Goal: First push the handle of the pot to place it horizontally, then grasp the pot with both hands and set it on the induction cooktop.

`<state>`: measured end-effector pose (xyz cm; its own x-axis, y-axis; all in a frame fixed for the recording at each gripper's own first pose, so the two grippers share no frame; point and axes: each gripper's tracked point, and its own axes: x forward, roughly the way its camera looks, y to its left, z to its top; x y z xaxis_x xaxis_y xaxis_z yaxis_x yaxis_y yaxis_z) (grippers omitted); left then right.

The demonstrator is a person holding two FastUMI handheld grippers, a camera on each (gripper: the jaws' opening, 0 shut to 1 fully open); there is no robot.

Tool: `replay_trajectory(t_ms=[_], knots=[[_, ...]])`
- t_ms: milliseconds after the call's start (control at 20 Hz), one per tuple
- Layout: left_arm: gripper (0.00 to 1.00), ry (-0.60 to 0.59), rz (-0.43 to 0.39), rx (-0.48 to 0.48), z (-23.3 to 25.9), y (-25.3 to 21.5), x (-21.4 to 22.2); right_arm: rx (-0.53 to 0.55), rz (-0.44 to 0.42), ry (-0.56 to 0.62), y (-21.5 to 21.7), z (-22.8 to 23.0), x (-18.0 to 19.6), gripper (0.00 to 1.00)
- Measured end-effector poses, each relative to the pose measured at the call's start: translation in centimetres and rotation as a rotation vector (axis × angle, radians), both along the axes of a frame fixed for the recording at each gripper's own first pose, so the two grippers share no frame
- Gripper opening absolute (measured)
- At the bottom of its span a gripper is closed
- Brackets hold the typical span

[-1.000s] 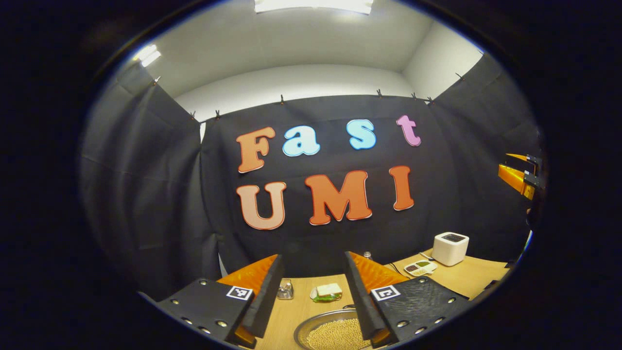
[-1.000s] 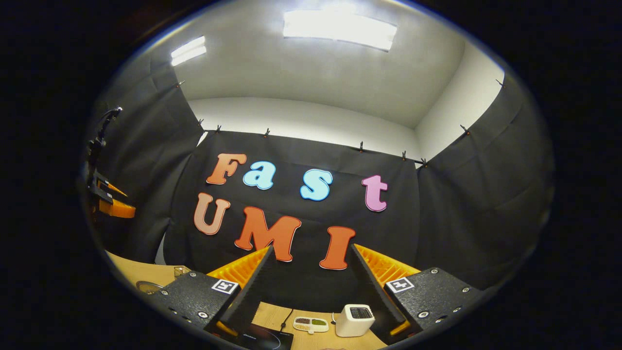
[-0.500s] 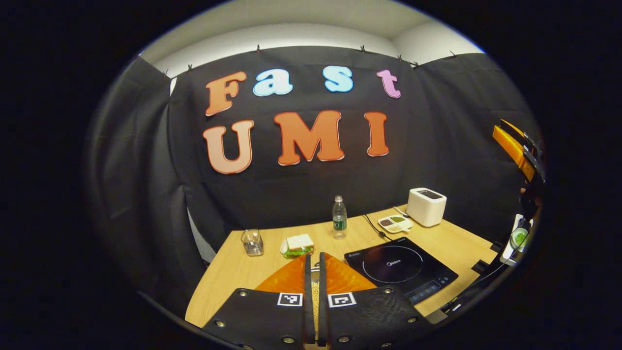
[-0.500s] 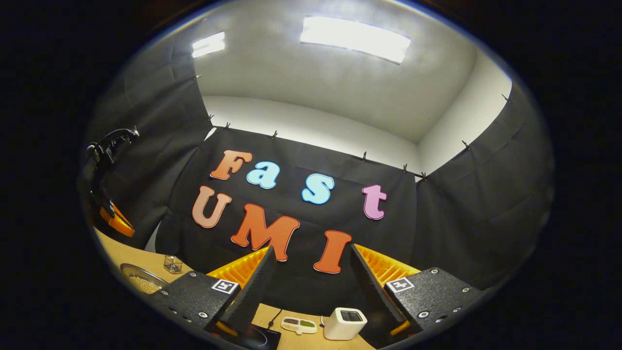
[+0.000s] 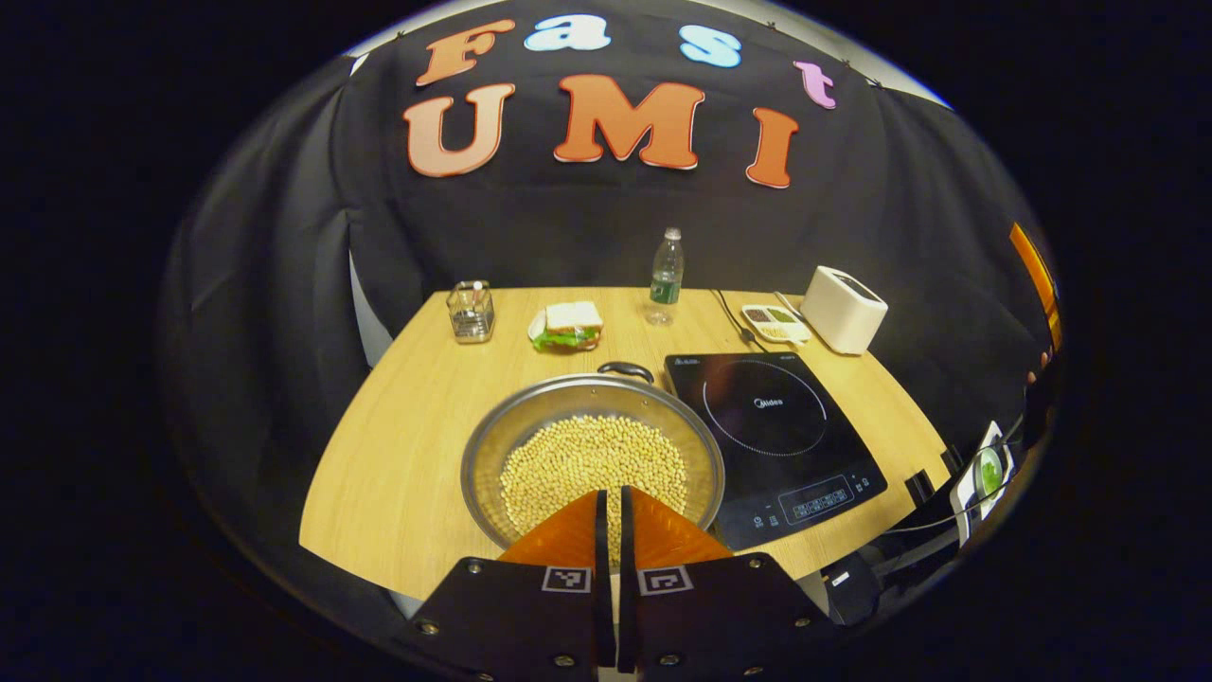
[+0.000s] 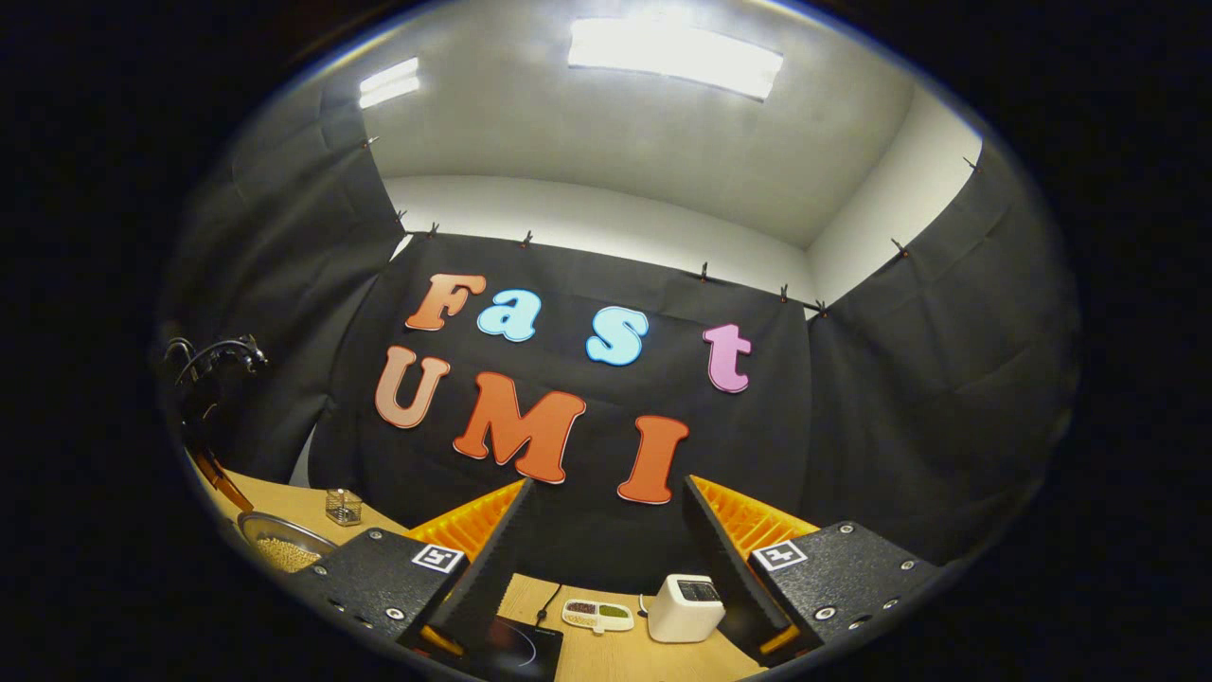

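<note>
1. Your pot [image 5: 592, 455], a shallow steel pan filled with pale beans, sits on the wooden table [image 5: 407, 426] just to the left of the induction cooktop [image 5: 772, 431], its rim right beside the cooktop's left edge; in the right gripper view it shows low at the left [image 6: 284, 547]
2. The pot's black handle [image 5: 626, 369] sticks up at the far rim, toward the wall; you cannot tell from here how its long axis runs
3. Your left gripper [image 5: 610, 530] has its fingers pressed together with nothing between them, above the pot's near rim
4. Your right gripper [image 6: 606, 559] is spread wide, held up high and empty, looking at the wall
5. You have bare table to the pot's left and a narrow strip toward the near edge; the cooktop's glass carries nothing
6. Along the far edge stand a glass jar [image 5: 470, 310], a sandwich [image 5: 566, 324], a water bottle [image 5: 666, 275], a small divided dish [image 5: 775, 322] and a white toaster [image 5: 843, 309]
7. There is a brand mark at the cooktop's centre, too small for you to read surely
</note>
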<state>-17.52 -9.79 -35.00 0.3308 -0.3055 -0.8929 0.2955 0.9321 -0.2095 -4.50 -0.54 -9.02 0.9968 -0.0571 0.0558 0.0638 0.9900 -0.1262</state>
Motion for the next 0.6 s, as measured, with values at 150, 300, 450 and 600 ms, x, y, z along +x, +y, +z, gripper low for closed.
replay_trajectory(t_ms=[150,300,450,600], knots=[[0.03,0.098,0.004,-0.026,-2.1,-0.4,-2.2,-0.001,-0.011,0.036,-0.2,-1.6,0.2,0.95],[0.02,0.189,-0.001,-0.044,-3.5,-0.9,-4.8,0.001,-0.024,0.067,-0.4,-3.3,0.6,0.95],[0.03,0.273,-0.008,-0.057,-4.5,-1.1,-7.1,0.014,-0.030,0.095,-0.4,-4.8,1.0,0.95],[0.03,0.315,-0.005,-0.051,-5.9,-0.8,-8.1,0.028,-0.031,0.124,-0.3,-6.4,1.3,0.95]])
